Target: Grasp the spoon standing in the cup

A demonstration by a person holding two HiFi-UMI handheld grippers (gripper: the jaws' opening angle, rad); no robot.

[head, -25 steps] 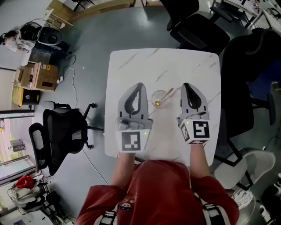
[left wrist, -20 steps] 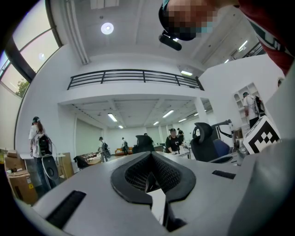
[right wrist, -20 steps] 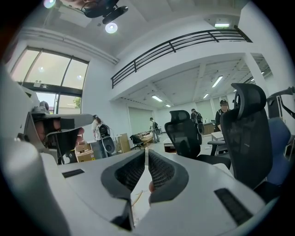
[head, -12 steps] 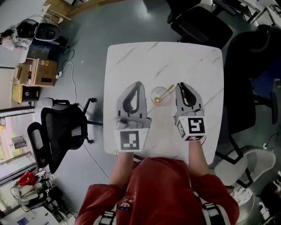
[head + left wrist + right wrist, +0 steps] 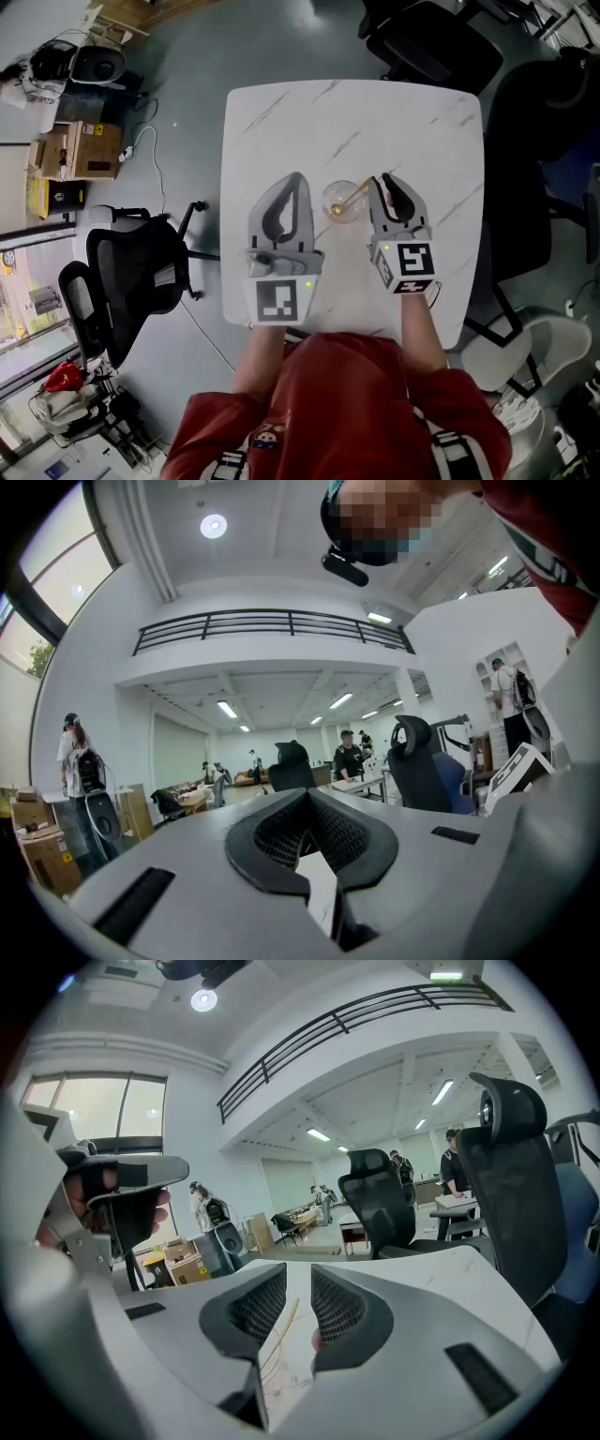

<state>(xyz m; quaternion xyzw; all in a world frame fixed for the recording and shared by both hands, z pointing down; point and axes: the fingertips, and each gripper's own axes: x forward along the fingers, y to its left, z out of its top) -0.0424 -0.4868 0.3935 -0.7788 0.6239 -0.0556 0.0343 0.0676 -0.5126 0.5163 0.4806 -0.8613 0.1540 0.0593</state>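
A clear glass cup (image 5: pixel 339 202) stands mid-table on the white marble table (image 5: pixel 356 122). A gold spoon (image 5: pixel 357 195) stands in it, its handle leaning to the upper right. My right gripper (image 5: pixel 382 180) is just right of the cup, its tip beside the end of the spoon handle. Its jaws are open by a narrow gap. In the right gripper view (image 5: pixel 298 1283) a thin gold line shows in that gap against the tabletop. My left gripper (image 5: pixel 297 178) rests left of the cup, shut and empty, and its tips meet in the left gripper view (image 5: pixel 305 796).
A black office chair (image 5: pixel 141 281) stands left of the table. Dark chairs stand behind it (image 5: pixel 427 52) and to the right (image 5: pixel 539 150), and a white chair (image 5: pixel 516 361) at lower right. Cardboard boxes (image 5: pixel 80 150) sit on the floor at far left.
My right gripper has moved left and forward until its tip reaches the spoon handle's end. The left gripper has stayed where it was.
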